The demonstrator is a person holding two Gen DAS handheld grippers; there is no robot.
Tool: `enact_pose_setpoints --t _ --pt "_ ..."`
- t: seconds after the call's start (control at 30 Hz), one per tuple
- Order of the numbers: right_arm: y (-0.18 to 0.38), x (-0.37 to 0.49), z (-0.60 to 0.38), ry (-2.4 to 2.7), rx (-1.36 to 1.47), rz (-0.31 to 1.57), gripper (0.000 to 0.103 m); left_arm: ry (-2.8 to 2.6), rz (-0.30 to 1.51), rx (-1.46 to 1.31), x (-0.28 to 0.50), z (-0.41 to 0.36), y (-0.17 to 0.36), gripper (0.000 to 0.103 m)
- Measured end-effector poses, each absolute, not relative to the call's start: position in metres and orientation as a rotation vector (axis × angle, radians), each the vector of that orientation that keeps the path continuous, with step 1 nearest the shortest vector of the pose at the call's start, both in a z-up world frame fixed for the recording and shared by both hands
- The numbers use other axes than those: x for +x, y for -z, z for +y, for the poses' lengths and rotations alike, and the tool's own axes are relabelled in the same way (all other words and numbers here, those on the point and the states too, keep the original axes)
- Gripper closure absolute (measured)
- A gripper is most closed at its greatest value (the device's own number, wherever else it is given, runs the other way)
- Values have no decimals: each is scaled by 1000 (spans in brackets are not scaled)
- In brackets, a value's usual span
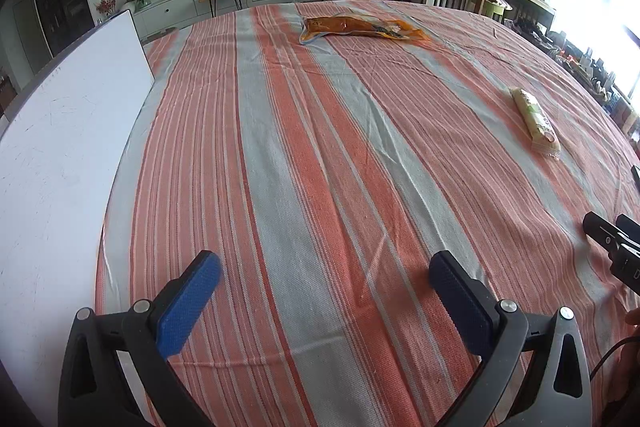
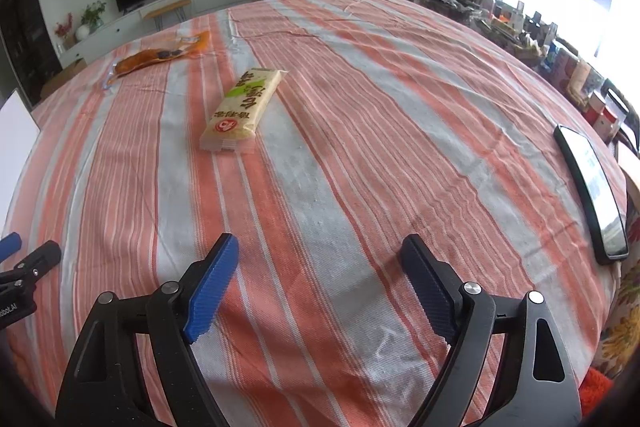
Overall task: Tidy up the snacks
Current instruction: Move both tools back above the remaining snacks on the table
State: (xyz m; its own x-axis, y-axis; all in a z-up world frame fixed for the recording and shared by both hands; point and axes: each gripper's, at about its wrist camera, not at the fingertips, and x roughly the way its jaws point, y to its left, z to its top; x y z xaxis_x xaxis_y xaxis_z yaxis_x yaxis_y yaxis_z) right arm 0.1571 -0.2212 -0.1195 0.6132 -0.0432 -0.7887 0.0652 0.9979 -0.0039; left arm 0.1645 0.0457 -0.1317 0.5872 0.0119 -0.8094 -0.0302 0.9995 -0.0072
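- Striped orange-and-grey tablecloth [image 2: 360, 147] fills our view, a phone [image 2: 592, 187] at its right edge.
- Our left gripper [image 1: 324, 269] and right gripper [image 2: 320, 251] gape wide, nothing between their jaws.
- Green-labelled snack pack [image 2: 244, 107] lies mid-cloth; orange snack pouch [image 2: 160, 57] lies farther off.

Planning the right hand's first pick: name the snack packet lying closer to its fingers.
The pale packet with green print; the orange packet lies farther back, toward the cloth's far edge.

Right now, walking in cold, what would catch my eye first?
The striped orange and grey cloth fills both views. On it lie a pale snack pack with green print and, farther off, an orange snack bag; a phone rests at the right edge.
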Motion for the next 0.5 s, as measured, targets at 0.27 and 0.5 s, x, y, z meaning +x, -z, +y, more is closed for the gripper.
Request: enact_pose_setpoints --t 0.27,0.5 --pt "119 157 -221 60 27 908 16 -24 943 -21 164 46 132 0" --pt "113 153 -240 12 179 880 18 -24 943 -21 165 46 132 0"
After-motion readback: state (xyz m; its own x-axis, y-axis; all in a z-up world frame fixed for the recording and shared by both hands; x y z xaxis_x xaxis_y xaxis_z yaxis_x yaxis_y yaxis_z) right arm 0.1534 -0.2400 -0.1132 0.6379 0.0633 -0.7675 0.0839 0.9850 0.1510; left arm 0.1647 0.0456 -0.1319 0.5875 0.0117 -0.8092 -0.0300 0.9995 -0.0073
